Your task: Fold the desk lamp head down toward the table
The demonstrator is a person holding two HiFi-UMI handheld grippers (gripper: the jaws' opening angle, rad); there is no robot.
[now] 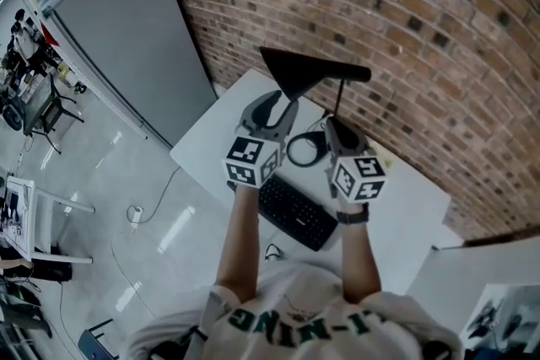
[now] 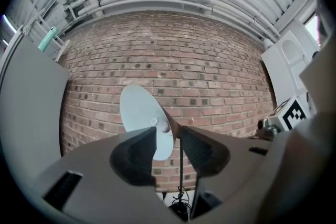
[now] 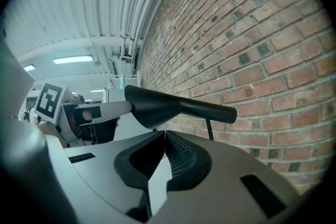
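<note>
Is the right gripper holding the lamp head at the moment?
No: the right gripper has its jaws together on nothing, and the black lamp head lies beyond them.

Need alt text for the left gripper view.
The left gripper has its jaws apart, and through the gap shows the desk lamp head, its pale inside facing the camera, on a thin black pole. A brick wall stands behind.

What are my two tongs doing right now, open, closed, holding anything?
Left tongs: open, gripping nothing; the lamp head shows through the gap.
Right tongs: closed, empty.
</note>
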